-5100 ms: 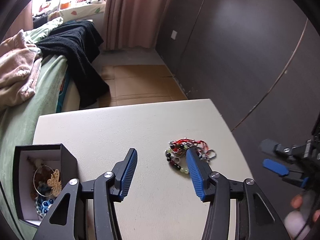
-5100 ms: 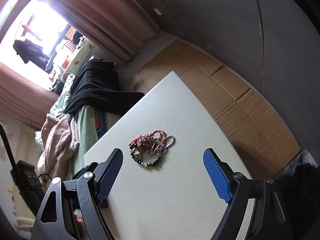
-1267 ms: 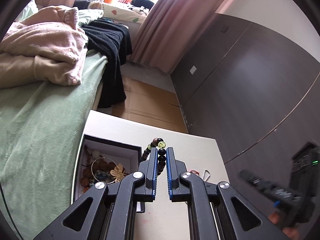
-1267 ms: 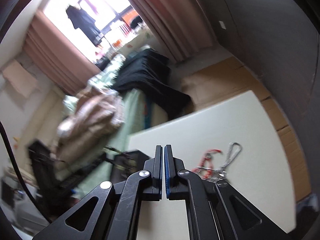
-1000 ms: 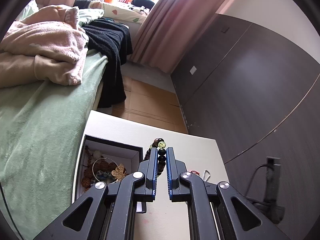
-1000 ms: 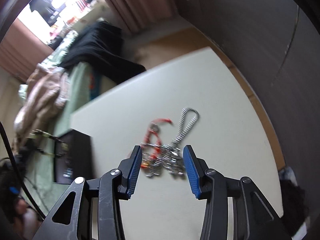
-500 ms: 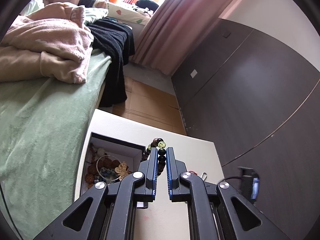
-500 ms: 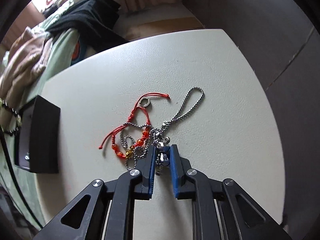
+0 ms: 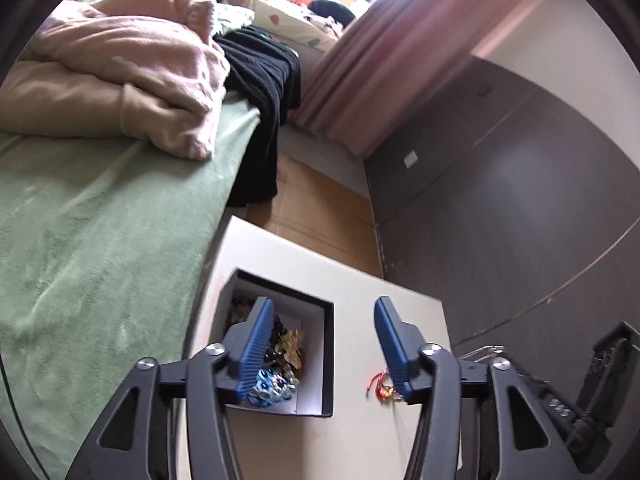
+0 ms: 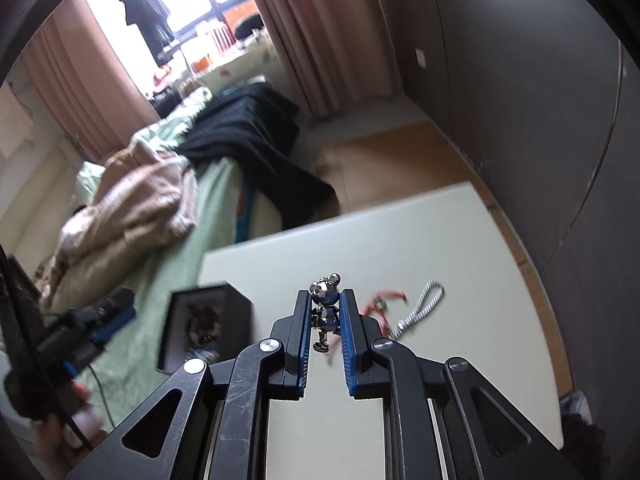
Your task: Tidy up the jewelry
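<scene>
My left gripper [image 9: 322,312] is open and empty above the black jewelry box [image 9: 326,364], which holds several beaded pieces and a butterfly charm [image 9: 292,346]. My right gripper [image 10: 325,302] is shut on a silver bear charm [image 10: 326,298] and holds it above the white table [image 10: 460,240]. Its chain [image 10: 424,306] trails down to the table beside a red cord bracelet [image 10: 380,298]. The box also shows in the right wrist view [image 10: 236,304], left of the right gripper. Part of the red bracelet shows in the left wrist view [image 9: 380,386].
A bed with a green cover [image 9: 100,220], a pink blanket [image 9: 132,68] and a black cloth [image 9: 264,92] borders the table's left side. A dark wardrobe wall [image 9: 500,200] stands to the right. Cardboard [image 10: 392,160] covers the floor beyond the table.
My left gripper opened over the box and no longer holds the beaded bracelet. My right gripper closed on the bear charm and lifted it off the table.
</scene>
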